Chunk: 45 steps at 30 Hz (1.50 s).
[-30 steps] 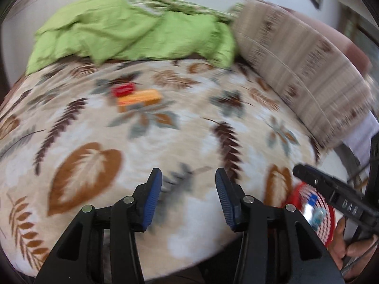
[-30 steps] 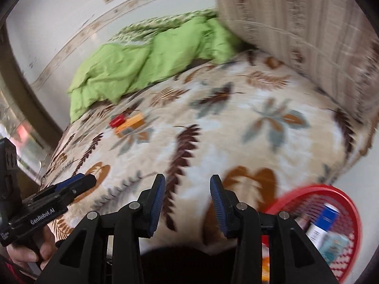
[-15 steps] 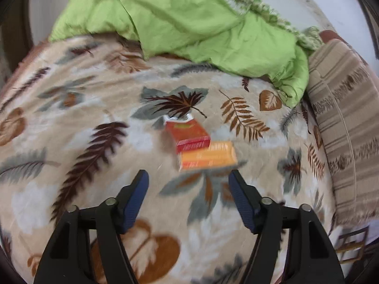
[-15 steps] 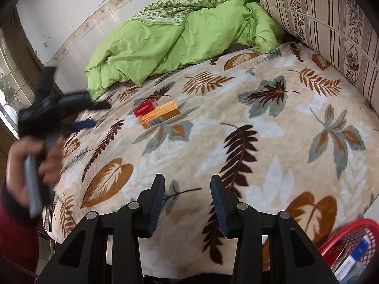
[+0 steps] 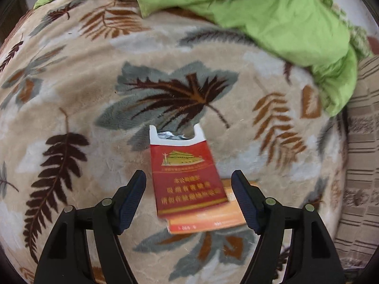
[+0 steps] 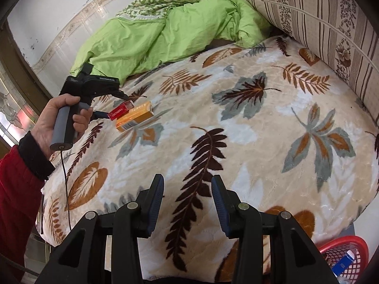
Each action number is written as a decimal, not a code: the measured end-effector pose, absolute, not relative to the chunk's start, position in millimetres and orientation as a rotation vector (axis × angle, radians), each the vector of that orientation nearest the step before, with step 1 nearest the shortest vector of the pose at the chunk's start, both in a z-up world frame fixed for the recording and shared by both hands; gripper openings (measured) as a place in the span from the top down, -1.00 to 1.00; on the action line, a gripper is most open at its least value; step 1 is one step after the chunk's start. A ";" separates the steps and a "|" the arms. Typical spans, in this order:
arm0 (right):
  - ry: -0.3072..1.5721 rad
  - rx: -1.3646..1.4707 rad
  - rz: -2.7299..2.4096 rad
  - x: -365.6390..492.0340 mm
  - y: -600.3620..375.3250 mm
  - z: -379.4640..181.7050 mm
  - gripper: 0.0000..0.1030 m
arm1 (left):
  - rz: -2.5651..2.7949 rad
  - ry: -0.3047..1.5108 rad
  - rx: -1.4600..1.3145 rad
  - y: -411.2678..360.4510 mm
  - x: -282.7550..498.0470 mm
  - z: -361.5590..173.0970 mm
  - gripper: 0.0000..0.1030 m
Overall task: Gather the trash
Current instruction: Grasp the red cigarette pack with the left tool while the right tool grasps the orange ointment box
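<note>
The red cigarette pack [image 5: 187, 177] lies flat on the leaf-patterned blanket [image 5: 71, 94], its torn-open top with crumpled foil pointing away from the camera and its near end overlapping the orange carton [image 5: 213, 215] that lies crosswise beneath and just beside it. The left gripper [image 5: 188, 189] points steeply down over the pack, its jaws opening, and the pack sits between the two fingers without either blue pad pressing on it; the left pad stands a little clear of the pack's left edge, the right pad is over the orange carton. The main risk, as I judge it, is that a close from here catches both boxes at once, or nips the carton alone on the right side while the pack slides away. The pack is light and open-topped, so a squeeze across its width could crush it or spill the foil; the plush blanket may also bunch into the pads if the tips drop too deep. The right gripper [image 6: 187, 201] hangs unclenched with nothing between its fingers, low over the near edge of the bed, well apart from both boxes. The red mesh basket [image 6: 343, 250], already holding a blue-and-white box [image 6: 343, 264], stands on the floor at the bed's near corner, and a dropped pack on the way there is another possible slip.
</note>
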State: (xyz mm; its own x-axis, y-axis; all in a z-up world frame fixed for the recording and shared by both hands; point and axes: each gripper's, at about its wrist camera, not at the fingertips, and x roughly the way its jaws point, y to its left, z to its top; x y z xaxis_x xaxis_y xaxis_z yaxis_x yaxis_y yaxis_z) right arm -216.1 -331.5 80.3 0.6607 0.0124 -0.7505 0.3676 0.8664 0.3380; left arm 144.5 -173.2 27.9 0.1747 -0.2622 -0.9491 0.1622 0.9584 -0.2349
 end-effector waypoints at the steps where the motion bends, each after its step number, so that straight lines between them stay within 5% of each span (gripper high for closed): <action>1: 0.835 0.497 -0.209 -215.1 -331.7 79.6 0.15 | -0.299 1.367 -0.083 -173.5 145.0 23.1 -0.42; 5: 0.841 0.487 -0.197 -205.7 -330.6 81.3 0.15 | -0.317 1.344 -0.081 -165.0 141.4 13.5 -0.05; 18: 0.843 0.354 0.011 -70.4 -315.5 95.4 0.06 | -0.285 1.070 -0.215 -40.9 36.6 61.4 -0.05; 30: 0.963 0.303 0.102 96.9 -291.6 28.8 0.00 | -0.228 0.960 -0.117 -25.0 -6.1 42.0 -0.05; 38: 1.074 0.485 0.249 65.7 -298.4 7.7 -0.14 | -0.243 0.956 -0.085 -22.9 -6.2 34.2 -0.05; 45: 1.086 0.327 0.359 12.6 -250.8 8.6 -0.24 | -0.236 0.946 -0.092 -20.7 -9.7 35.1 -0.05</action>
